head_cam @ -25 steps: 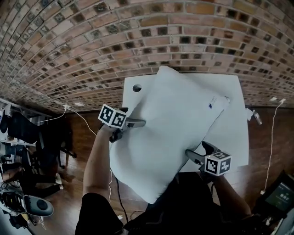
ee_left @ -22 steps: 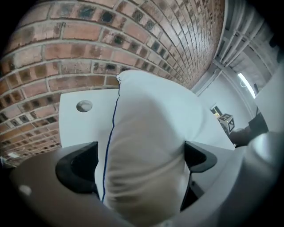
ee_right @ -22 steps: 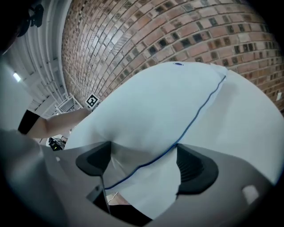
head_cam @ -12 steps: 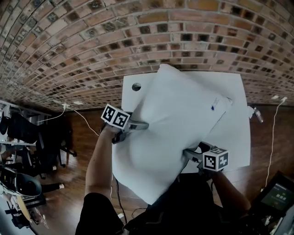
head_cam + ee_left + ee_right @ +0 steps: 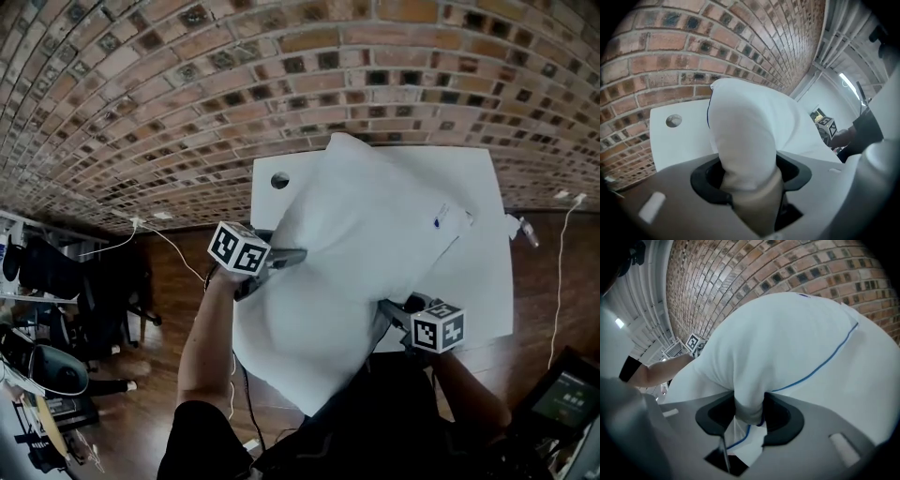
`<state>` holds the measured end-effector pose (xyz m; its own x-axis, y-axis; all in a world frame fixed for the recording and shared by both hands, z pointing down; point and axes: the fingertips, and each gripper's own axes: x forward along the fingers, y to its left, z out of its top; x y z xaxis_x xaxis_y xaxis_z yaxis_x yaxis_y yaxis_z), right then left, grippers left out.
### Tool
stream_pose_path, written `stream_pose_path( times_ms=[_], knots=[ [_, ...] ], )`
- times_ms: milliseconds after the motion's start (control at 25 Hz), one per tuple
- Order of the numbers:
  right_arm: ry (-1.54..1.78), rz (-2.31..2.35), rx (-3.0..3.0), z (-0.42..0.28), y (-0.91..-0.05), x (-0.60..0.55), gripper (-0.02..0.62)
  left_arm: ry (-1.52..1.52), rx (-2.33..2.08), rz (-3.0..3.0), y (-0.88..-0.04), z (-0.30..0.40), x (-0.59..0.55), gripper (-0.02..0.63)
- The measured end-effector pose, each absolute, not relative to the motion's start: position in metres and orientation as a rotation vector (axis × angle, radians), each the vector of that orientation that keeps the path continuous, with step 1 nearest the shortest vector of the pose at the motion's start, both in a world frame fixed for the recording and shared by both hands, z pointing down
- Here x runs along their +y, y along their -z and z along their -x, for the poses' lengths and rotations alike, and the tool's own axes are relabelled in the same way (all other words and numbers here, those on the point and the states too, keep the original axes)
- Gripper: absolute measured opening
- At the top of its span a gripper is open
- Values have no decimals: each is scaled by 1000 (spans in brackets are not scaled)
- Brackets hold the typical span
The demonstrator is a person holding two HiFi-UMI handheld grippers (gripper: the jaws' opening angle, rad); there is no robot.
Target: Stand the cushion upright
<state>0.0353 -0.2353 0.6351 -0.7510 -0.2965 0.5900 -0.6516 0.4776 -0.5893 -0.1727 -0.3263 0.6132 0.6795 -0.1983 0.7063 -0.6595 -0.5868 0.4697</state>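
Left gripper (image 5: pixel 289 255) and right gripper (image 5: pixel 392 315) have just closed on opposite edges of the cushion (image 5: pixel 366 234); both pinch fabric. It sprawls across the surface (image 5: pixel 483 277).

- Large white fabric cushion (image 5: pixel 361 272), soft and plump, roughly square.
- Thin blue piping line (image 5: pixel 825 359) runs along its seam; small blue mark (image 5: pixel 437 222) near the right-hand corner.
- Lies slantwise on the white table (image 5: pixel 487 272), not upright: one corner at the far edge, the opposite corner overhanging the near edge.
- Fabric gathered into a pinched fold at the left edge, another at the near right edge.
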Motion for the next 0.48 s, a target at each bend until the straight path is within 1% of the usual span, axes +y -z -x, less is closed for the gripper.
stream_pose_path(
  times_ms=[80, 200, 320, 480],
  knots=[
    [-1140, -801, -2314, -35, -631, -233, 145, -795, -676, -2195, -599, 166, -328, 224],
    [-1064, -814, -2301, -36, -625, -228, 121, -843, -684, -2275, -577, 153, -331, 186],
    [-1067, -845, -2305, -37, -622, -222, 106, -913, -664, -2361, -551, 136, -332, 169],
    [-1060, -882, -2322, -38, -614, -217, 104, -987, -644, -2482, -509, 114, -334, 170]
  ],
)
